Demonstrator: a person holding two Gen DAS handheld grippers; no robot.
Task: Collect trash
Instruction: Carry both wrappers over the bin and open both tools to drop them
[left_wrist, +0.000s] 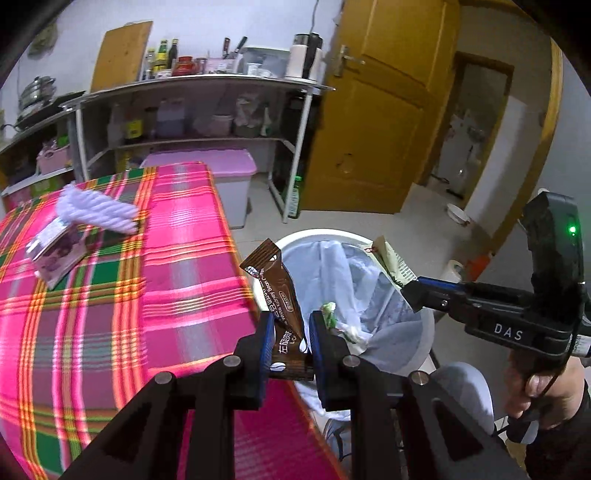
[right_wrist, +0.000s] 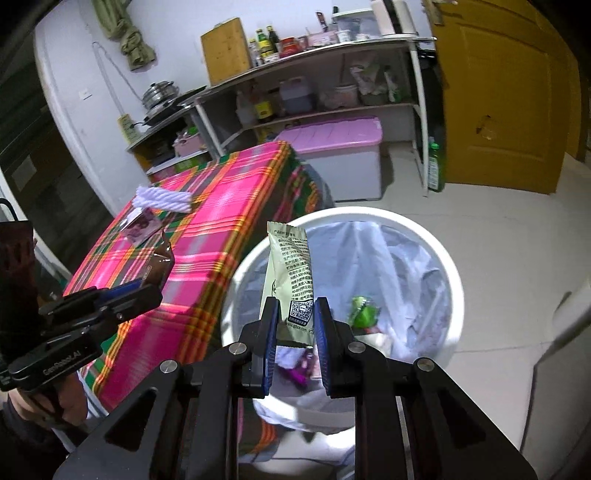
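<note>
right tongs (left_wrist: 405, 287) marked "das"

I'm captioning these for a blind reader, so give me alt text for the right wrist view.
The right tool pinches a pale green packet upright above a white bin lined with a bag and already holding scraps. At left, the left tool holds a brown wrapper over a pink plaid tablecloth.

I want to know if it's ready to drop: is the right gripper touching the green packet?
Touching. The right wrist view shows the right gripper clamping the green packet between both pads, over the bin.
</note>
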